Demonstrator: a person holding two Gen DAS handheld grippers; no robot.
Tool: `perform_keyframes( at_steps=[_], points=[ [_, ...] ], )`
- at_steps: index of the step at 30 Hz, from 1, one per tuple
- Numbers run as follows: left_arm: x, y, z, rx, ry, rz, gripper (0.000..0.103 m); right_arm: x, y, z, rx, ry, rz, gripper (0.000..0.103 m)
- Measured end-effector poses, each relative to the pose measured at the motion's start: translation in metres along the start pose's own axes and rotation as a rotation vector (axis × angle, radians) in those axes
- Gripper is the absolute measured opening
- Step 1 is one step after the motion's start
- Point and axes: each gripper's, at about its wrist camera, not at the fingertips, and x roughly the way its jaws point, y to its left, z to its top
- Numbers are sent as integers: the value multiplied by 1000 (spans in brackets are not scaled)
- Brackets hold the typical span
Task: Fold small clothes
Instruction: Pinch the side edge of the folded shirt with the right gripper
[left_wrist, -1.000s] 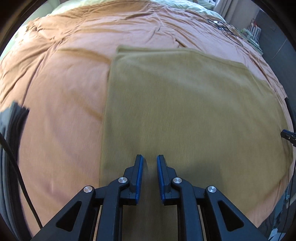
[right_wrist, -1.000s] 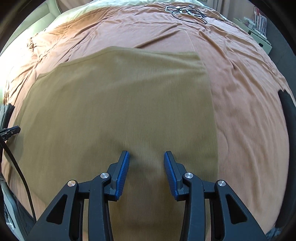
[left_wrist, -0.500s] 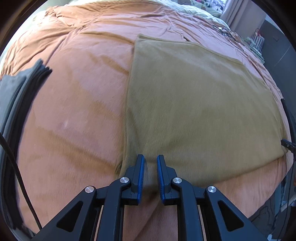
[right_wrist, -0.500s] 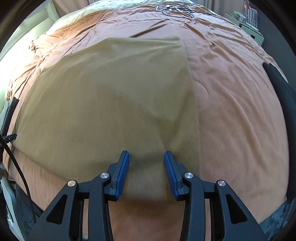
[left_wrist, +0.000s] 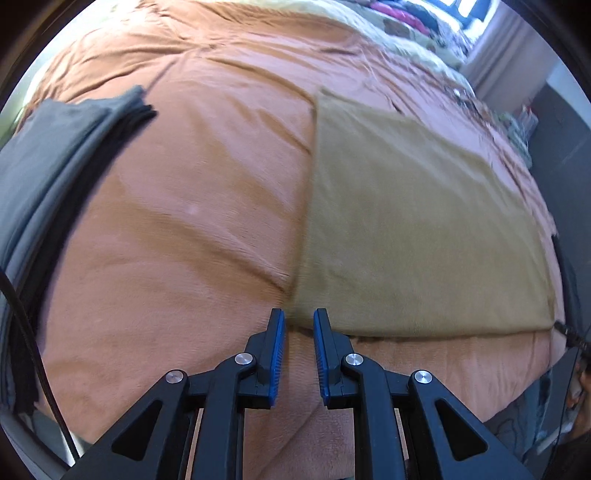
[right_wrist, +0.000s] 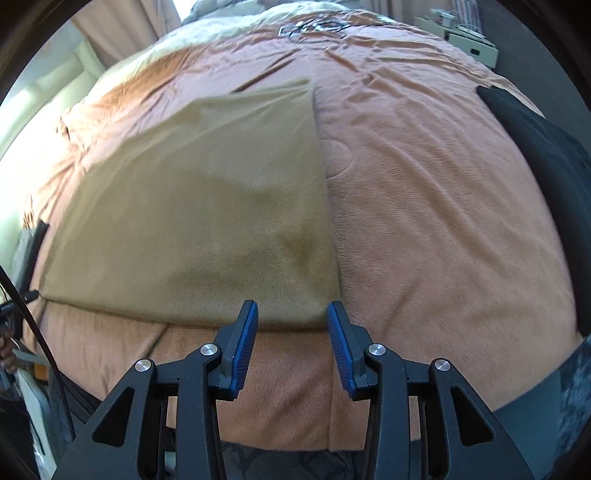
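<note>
Left wrist view shows the left gripper (left_wrist: 298, 319) with its two blue-padded fingers (left_wrist: 277, 350) set a little apart, with only a narrow gap, and holding nothing between them. The tips sit just at the near left corner of the olive-brown cloth (left_wrist: 417, 229), which lies flat as a folded rectangle on the orange bedspread (left_wrist: 177, 229); whether the tips touch the fabric cannot be told. On the left side of this view a stack of dark grey folded clothes (left_wrist: 55, 162) rests on the bedspread, well apart from the cloth. A black cable (left_wrist: 29, 332) runs along the left edge. From the right wrist view, the right gripper (right_wrist: 291, 314) has its fingers (right_wrist: 245, 343) spread wider, also empty, and they stand at the near edge of the olive-brown cloth (right_wrist: 192, 206), close to its near right corner. The cloth lies in the left half of this view on the orange bedspread (right_wrist: 436, 206). A dark garment (right_wrist: 546, 162) lies at the right edge of the bed, well apart from the cloth.
</note>
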Motion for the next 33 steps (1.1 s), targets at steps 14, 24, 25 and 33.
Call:
perform_keyframes(
  at_steps=[14, 24, 25, 33],
  points=[
    [23, 18, -3, -204, 48, -196, 51, 12, -66, -29, 313, 3, 289, 37],
    [34, 27, 3, -288, 44, -292, 38, 36, -100, -32, 507, -52, 424, 37],
    [35, 28, 2, -295, 43, -301, 37, 39, -100, -33, 521, -59, 433, 37],
    [27, 36, -2, -329, 10, -318, 7, 40, -97, -37, 535, -99, 411, 4]
  ],
)
